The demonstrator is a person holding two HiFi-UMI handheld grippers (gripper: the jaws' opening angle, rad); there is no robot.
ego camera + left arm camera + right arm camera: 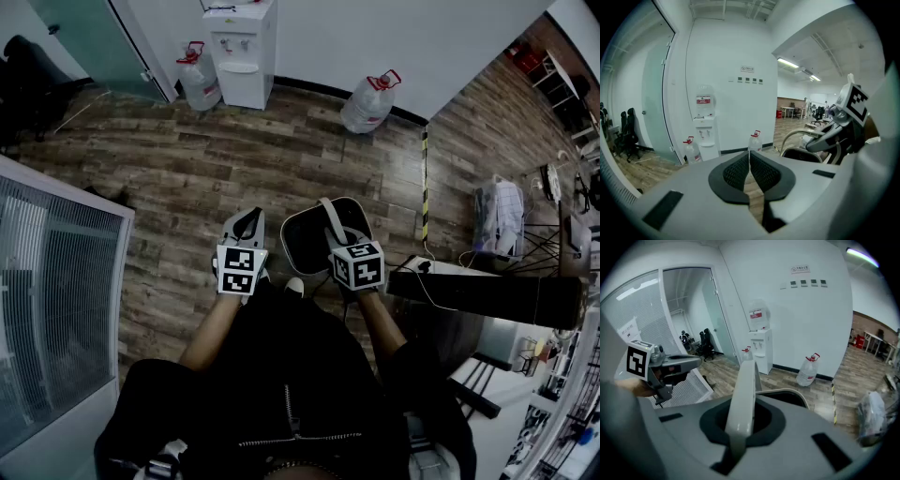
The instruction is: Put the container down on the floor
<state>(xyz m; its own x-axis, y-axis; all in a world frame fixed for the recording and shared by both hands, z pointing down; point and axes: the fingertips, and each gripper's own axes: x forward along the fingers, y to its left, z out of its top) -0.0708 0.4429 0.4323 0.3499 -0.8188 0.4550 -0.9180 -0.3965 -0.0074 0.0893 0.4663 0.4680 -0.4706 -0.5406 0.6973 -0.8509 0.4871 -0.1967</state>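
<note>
The container (309,246) is a bin with a pale rim and a dark inside, just in front of my feet in the head view. Its pale bail handle (330,220) arches over the opening. My right gripper (343,236) is shut on that handle, which runs up between the jaws as a pale strap (743,394), with the container's rim (790,393) below it. Whether the container touches the wooden floor I cannot tell. My left gripper (246,225) is level with it on the left, shut and empty, its ribbed pads (738,169) meeting.
A water dispenser (242,52) stands at the far wall with a water bottle (197,80) beside it and another bottle (368,101) to the right. A ribbed glass partition (56,281) is on the left. A black box (487,298), cables and a bag (499,216) crowd the right.
</note>
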